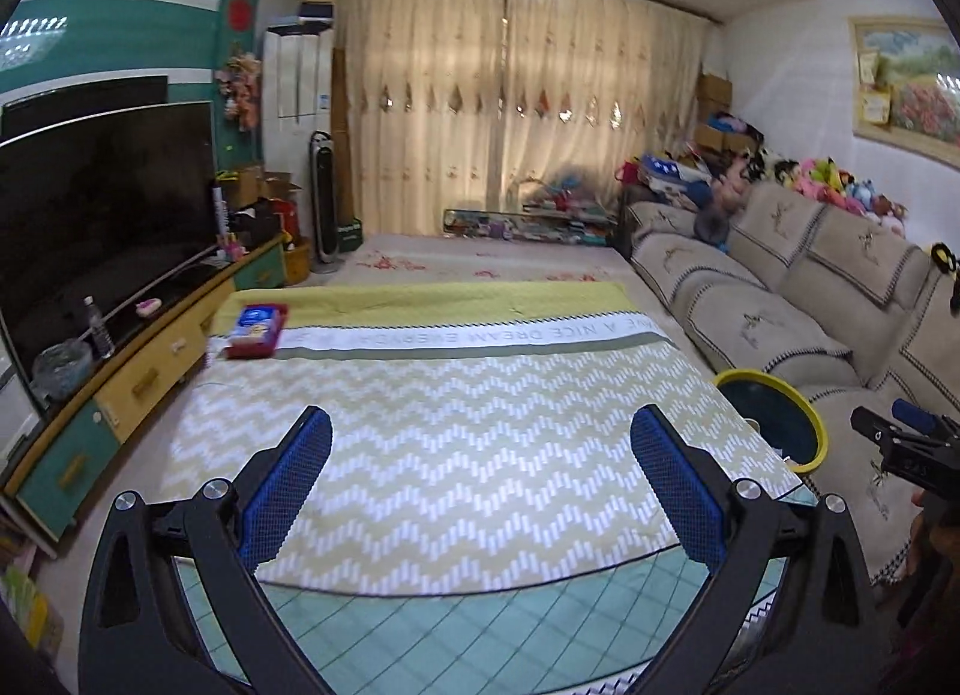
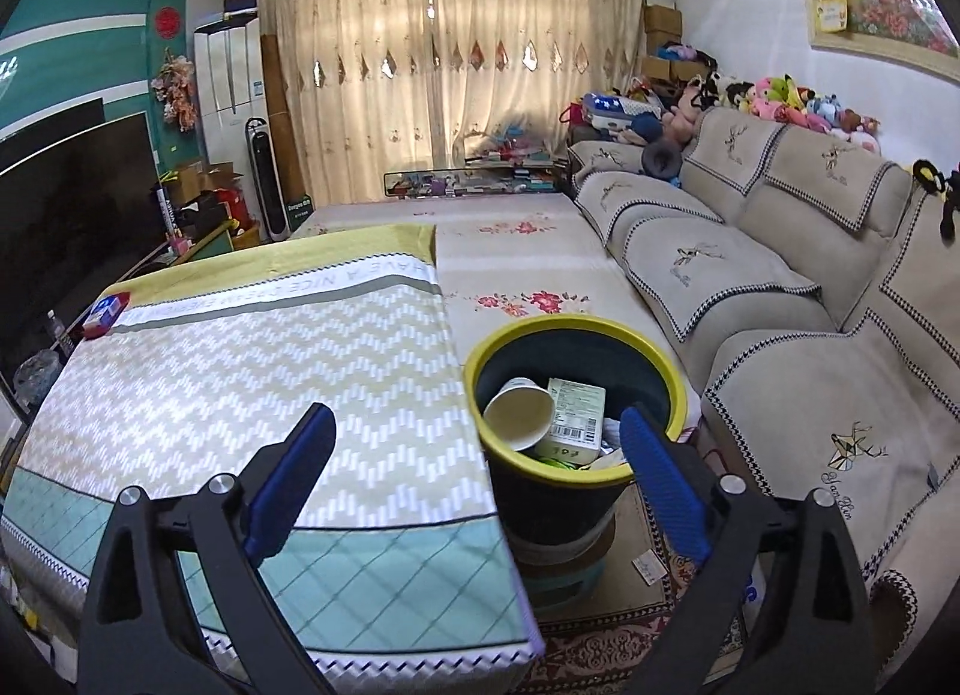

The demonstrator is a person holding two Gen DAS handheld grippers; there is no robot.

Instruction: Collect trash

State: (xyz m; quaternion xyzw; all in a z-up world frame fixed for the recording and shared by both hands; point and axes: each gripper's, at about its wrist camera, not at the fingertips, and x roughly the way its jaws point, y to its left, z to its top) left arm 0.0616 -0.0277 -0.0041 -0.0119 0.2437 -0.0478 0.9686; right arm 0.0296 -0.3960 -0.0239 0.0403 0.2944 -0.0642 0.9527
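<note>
A dark bin with a yellow rim (image 2: 576, 335) stands on the floor between the covered table and the sofa; it shows at the right in the left wrist view (image 1: 774, 380). Inside lie a white paper cup (image 2: 519, 412), a white carton with a barcode (image 2: 573, 410) and other scraps. My right gripper (image 2: 477, 434) is open and empty, just above the bin's near rim. My left gripper (image 1: 480, 437) is open and empty over the table's zigzag cloth (image 1: 456, 425). A red and blue packet (image 1: 257, 330) lies at the table's far left corner, also in the right wrist view (image 2: 107, 312).
A beige sofa (image 2: 780, 287) with plush toys runs along the right. A TV (image 1: 102, 203) on a low cabinet (image 1: 150, 371) with a bottle and a bowl stands at the left. Curtains, a tower fan and clutter line the far wall. A patterned rug (image 2: 600, 647) lies under the bin.
</note>
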